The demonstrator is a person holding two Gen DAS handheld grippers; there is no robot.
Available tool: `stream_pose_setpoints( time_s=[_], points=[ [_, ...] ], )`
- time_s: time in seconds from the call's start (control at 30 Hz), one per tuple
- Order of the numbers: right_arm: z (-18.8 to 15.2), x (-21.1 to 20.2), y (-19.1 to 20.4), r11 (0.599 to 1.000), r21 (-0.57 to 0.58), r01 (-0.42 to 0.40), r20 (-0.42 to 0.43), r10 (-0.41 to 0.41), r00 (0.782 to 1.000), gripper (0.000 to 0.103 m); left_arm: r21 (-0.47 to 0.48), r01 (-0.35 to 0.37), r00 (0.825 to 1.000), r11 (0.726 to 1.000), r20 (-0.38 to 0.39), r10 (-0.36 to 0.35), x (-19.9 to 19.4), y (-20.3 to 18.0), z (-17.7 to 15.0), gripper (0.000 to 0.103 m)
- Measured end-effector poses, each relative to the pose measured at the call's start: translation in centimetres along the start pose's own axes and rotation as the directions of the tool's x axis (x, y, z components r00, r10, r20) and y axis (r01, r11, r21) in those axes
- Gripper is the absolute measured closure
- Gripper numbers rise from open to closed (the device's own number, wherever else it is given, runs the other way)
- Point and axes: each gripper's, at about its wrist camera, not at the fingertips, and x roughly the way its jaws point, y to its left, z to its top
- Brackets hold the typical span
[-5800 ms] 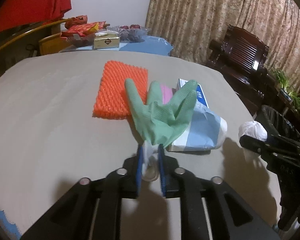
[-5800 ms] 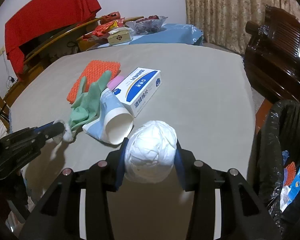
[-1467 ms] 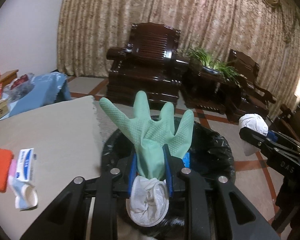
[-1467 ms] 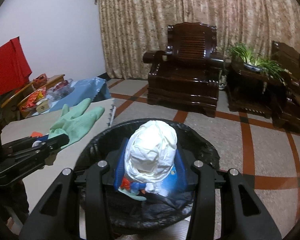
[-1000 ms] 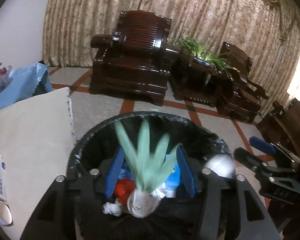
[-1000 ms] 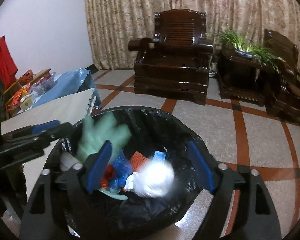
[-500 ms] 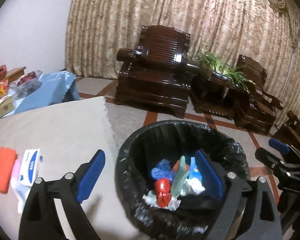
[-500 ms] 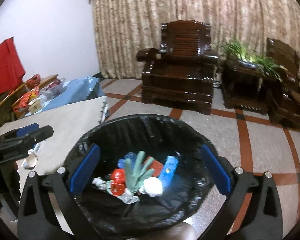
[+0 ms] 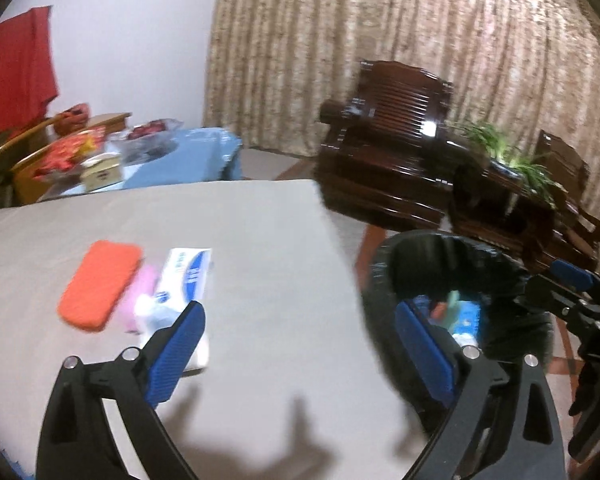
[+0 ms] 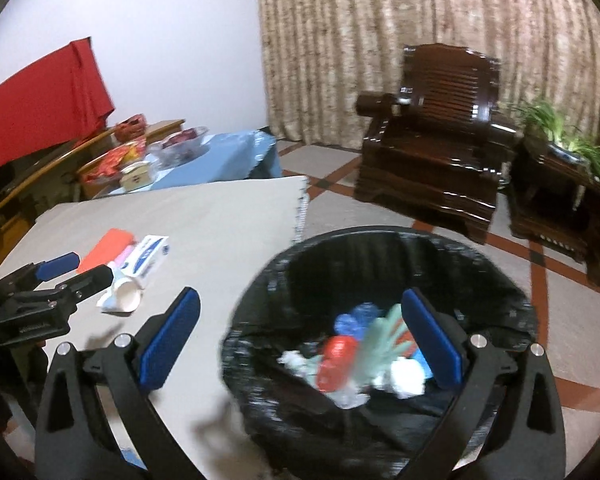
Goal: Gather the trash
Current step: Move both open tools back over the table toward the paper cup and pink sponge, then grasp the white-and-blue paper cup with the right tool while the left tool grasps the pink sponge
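A black-lined trash bin [image 10: 380,248] stands beside the table; inside lie the green glove [image 10: 380,340], a white wad [image 10: 406,374] and other scraps. On the beige table [image 9: 260,240] lie an orange sponge [image 9: 98,284], a pink item [image 9: 138,300], a white-and-blue box [image 9: 186,276] and a paper cup [image 10: 124,298]. My left gripper [image 9: 300,350] is open and empty over the table edge, also seen in the right wrist view [image 10: 76,268]. My right gripper [image 10: 300,340] is open and empty over the bin's left rim.
A dark wooden armchair [image 10: 432,152] and a side table with a plant [image 10: 560,184] stand behind the bin. A blue-covered table with snacks [image 10: 204,160] and a red cloth [image 10: 40,104] are at the far left. The bin also shows in the left wrist view [image 9: 452,264].
Both grippers dropped the glove and the white wad into the bin and stay open. Both views have since swung left; the left gripper is now over the table.
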Motion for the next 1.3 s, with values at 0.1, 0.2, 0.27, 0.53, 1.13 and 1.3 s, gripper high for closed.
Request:
stream_pose_setpoints(
  time_s=[0.1, 0.2, 0.27, 0.53, 1.13, 1.3],
  points=[
    [0.1, 0.6, 2.1, 0.999, -0.023, -0.028, -0.005, 0.028, 1.0, 0.005, -0.017, -0.043, 0.999, 0.999, 0.005, 0.043, -0.7, 2.1, -0.7, 0.009],
    [0.2, 1.2, 3.7, 0.998, -0.033, -0.053, -0.015, 0.052, 0.999, 0.005, -0.028, -0.086, 0.996, 0.996, 0.008, 0.086, -1.4, 4.1, -1.3, 0.009],
    [0.1, 1.7, 4.7, 0.997, -0.031, -0.077, -0.028, 0.077, 0.997, 0.005, -0.035, -0.115, 0.993, 0.993, 0.012, 0.115, -1.9, 5.6, -1.8, 0.009],
    [0.1, 4.3, 9.6, 0.986, -0.075, -0.147, -0.06, 0.142, 0.988, 0.005, -0.095, -0.218, 0.976, 0.971, 0.001, 0.219, -3.3, 11.1, -3.9, 0.009],
    [-2.7, 12.2, 21.1, 0.977, -0.124, -0.175, -0.136, 0.158, 0.978, 0.005, -0.122, -0.291, 0.957, 0.949, -0.027, 0.29, -2.8, 19.7, -6.8, 0.009],
    [-3.5, 15.0, 23.9, 0.981, -0.103, -0.162, -0.192, 0.14, 0.971, 0.005, -0.15, -0.313, 0.95, 0.938, -0.041, 0.31, -2.7, 22.6, -7.6, 0.009]
  ],
)
